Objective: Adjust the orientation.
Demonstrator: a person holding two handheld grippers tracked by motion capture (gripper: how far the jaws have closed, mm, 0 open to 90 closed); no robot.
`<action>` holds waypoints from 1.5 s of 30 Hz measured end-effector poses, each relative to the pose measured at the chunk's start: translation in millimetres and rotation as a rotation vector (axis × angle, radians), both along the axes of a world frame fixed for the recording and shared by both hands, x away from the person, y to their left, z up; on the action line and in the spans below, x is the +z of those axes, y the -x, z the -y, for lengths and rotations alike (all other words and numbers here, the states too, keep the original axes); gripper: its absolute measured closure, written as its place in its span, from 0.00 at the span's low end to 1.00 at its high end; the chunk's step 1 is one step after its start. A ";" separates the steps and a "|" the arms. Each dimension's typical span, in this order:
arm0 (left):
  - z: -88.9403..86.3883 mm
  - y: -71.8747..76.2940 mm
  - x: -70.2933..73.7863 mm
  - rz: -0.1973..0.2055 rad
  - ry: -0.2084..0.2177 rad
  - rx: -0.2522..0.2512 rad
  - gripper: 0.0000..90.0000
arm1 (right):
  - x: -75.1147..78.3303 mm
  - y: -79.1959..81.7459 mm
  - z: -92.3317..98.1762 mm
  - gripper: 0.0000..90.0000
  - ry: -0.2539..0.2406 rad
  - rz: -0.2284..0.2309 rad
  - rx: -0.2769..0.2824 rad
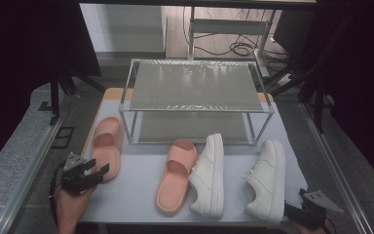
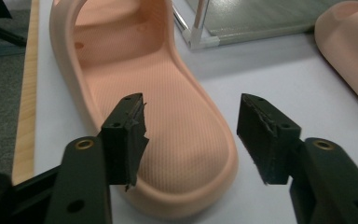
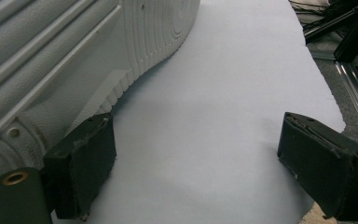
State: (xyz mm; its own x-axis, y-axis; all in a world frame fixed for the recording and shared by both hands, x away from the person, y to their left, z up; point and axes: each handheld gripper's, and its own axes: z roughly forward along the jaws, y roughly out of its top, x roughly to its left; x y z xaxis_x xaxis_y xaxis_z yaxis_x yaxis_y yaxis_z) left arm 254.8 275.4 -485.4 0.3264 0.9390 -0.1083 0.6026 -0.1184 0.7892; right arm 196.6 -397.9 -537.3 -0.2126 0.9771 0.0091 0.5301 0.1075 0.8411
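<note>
A two-tier wire shoe rack [image 1: 195, 109] stands at the middle of the table. The right gripper [image 1: 292, 212] sits at the table's near edge and is partly cut off by the frame, as is the hand holding it. In its own view, its jaws are spread wide over bare table, with a white sneaker's [image 3: 65, 60] heel just beside one jaw.

In front of the rack lie two pink slides and two white sneakers. The left gripper [image 1: 100, 169], jaws apart, hovers at the heel of the left pink slide [image 1: 108, 146], which lies left of the rack. The jaws straddle the heel without pressing it. The second pink slide [image 1: 175, 178] lies in front of the rack, touching a sneaker [image 1: 209, 175].
</note>
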 end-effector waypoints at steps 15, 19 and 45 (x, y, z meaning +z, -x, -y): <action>10.2 -43.8 2.9 -0.020 0.011 -0.005 0.62 | -0.1 -0.2 -0.1 0.12 -0.001 0.001 -0.001; 13.8 -54.2 3.2 -0.026 0.017 0.008 0.66 | -0.2 -0.2 0.0 0.12 0.000 0.002 0.000; 26.0 -105.4 3.7 -0.080 -0.037 0.082 0.81 | -0.4 0.0 0.6 0.12 -0.001 0.004 0.005</action>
State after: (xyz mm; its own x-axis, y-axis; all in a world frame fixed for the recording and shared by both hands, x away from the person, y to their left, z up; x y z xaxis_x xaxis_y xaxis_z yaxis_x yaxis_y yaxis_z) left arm 360.2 249.4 -481.7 0.2401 0.9660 -0.0954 0.6725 -0.0946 0.7340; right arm 196.6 -398.5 -537.7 -0.2173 0.9761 0.0089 0.5264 0.1095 0.8432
